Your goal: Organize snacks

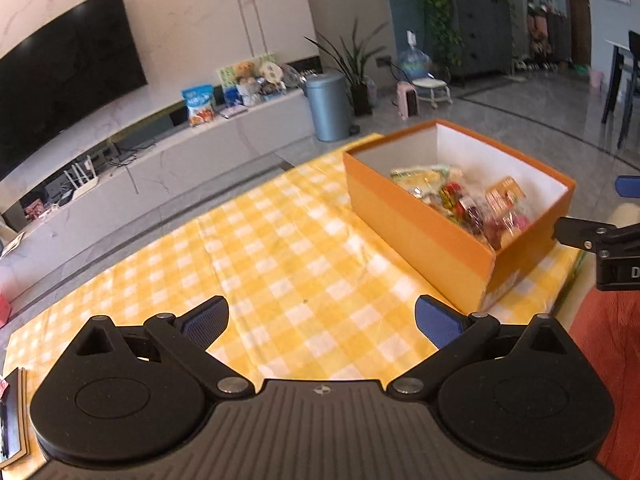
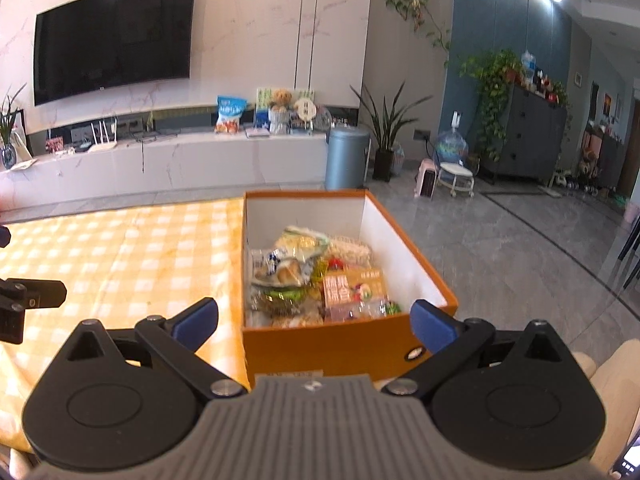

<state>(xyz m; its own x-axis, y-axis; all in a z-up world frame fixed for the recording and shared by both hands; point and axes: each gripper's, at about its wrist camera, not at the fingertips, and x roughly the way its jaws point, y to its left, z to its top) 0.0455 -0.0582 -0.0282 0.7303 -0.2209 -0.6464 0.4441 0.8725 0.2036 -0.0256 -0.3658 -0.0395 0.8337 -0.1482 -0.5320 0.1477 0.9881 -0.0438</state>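
The orange box (image 2: 344,344) of snacks (image 2: 316,276) sits at twelve o'clock of the right gripper (image 2: 314,322), whose jaws gape wide and empty. From the left gripper (image 1: 322,322), equally wide and empty, the box lies at two o'clock.

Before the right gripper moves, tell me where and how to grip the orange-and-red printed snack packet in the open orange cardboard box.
Best guess: pinch the orange-and-red printed snack packet across its short width, coming from above with the right gripper. It lies flat on top of the pile, and the open orange cardboard box's tall walls block any sideways approach.
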